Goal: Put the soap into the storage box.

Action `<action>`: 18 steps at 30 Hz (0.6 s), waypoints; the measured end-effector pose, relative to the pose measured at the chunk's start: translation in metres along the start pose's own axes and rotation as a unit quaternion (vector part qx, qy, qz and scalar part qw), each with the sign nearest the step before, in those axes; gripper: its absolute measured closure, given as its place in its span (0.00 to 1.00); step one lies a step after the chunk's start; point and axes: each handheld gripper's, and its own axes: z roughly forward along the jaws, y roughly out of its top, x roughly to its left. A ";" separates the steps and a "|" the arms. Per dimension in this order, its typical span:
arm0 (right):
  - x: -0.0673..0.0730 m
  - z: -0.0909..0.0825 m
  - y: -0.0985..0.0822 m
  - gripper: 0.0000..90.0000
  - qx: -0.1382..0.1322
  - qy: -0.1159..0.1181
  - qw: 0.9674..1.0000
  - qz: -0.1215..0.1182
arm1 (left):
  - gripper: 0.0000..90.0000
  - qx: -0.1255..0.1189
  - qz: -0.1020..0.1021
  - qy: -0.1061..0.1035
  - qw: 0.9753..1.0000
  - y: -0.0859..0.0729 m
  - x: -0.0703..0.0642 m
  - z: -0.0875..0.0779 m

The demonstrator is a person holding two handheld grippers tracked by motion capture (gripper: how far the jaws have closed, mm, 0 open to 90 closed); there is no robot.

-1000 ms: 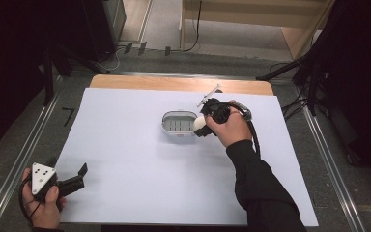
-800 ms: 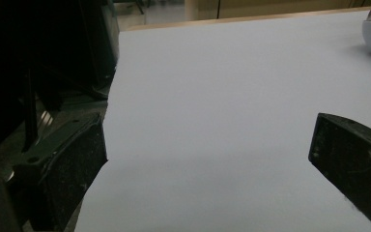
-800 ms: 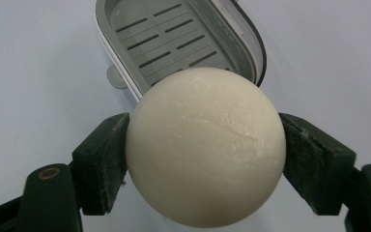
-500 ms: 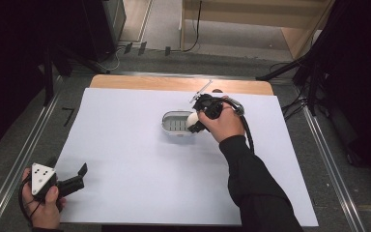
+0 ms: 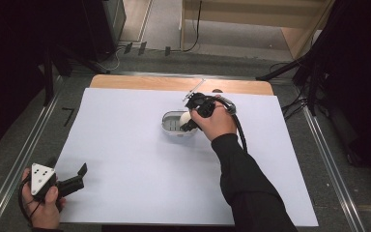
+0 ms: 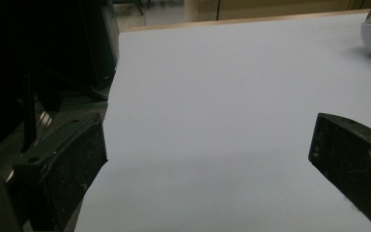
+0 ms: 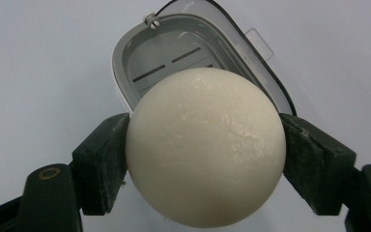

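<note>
Over the open grey case [image 7: 193, 63] at mid-table, right gripper [image 7: 205, 154] pinches a cream egg-like ball [image 7: 205, 145] across its widest girth, pads pressing both sides; smooth, rounded, likely light, slippery and crackable, so gentle pressure suits; left gripper [image 5: 72, 181] rests gaping, holding nothing.

1. Right gripper [image 5: 189, 122]: black body, blocky black jaws with scuffed pads, thick black cable.
2. Left gripper [image 5: 77, 175]: black, topped by a grey three-cornered plate with dark dots.
3. Right arm wears a black sleeve [image 5: 244, 186].
</note>
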 end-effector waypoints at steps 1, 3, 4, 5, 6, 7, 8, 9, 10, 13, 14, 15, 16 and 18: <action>0.002 0.002 0.003 0.27 -0.001 -0.002 1.000 -0.004 | 0.00 0.000 0.001 0.000 1.000 0.000 0.000 0.000; 0.002 0.004 0.006 0.27 -0.001 -0.002 1.000 -0.001 | 0.00 0.000 0.001 0.000 1.000 0.000 0.000 0.000; 0.002 0.004 0.006 0.27 -0.001 -0.003 1.000 0.001 | 0.00 0.000 0.000 0.000 1.000 0.000 0.000 0.000; 0.002 0.004 0.006 0.27 -0.001 -0.003 1.000 0.001 | 0.00 0.000 0.000 0.000 1.000 0.000 0.000 0.000; 0.002 0.006 0.007 0.27 -0.003 -0.002 1.000 0.000 | 0.00 -0.001 0.000 0.000 1.000 0.000 0.000 0.000; 0.002 0.007 0.007 0.27 -0.001 -0.002 1.000 0.008 | 0.00 0.000 0.000 0.000 1.000 0.000 0.000 0.000; 0.002 0.009 0.008 0.27 0.000 -0.002 1.000 0.006 | 0.00 -0.001 0.000 0.000 1.000 0.000 0.000 0.000; 0.003 0.011 0.009 0.27 0.001 -0.002 1.000 0.012 | 0.00 0.000 0.000 0.000 1.000 0.000 0.000 0.000; 0.002 0.011 0.009 0.27 0.000 -0.002 1.000 0.013 | 0.00 0.000 0.000 0.000 1.000 0.000 0.000 0.000; 0.002 0.012 0.010 0.27 -0.004 -0.002 1.000 0.013 | 0.00 0.000 0.001 0.000 1.000 0.000 0.000 0.000; 0.003 0.012 0.010 0.27 -0.003 -0.002 1.000 0.019 | 0.00 -0.001 0.001 0.000 1.000 0.000 0.000 0.000; 0.002 0.013 0.011 0.27 -0.005 -0.001 1.000 0.019 | 0.00 0.000 0.001 0.000 1.000 0.000 0.000 0.000; 0.002 0.014 0.012 0.27 -0.006 -0.002 1.000 0.018 | 0.00 0.001 0.001 0.000 1.000 0.000 0.000 0.000; 0.003 0.015 0.012 0.27 -0.005 -0.002 1.000 0.020 | 0.00 0.001 0.001 0.000 1.000 0.000 0.000 0.000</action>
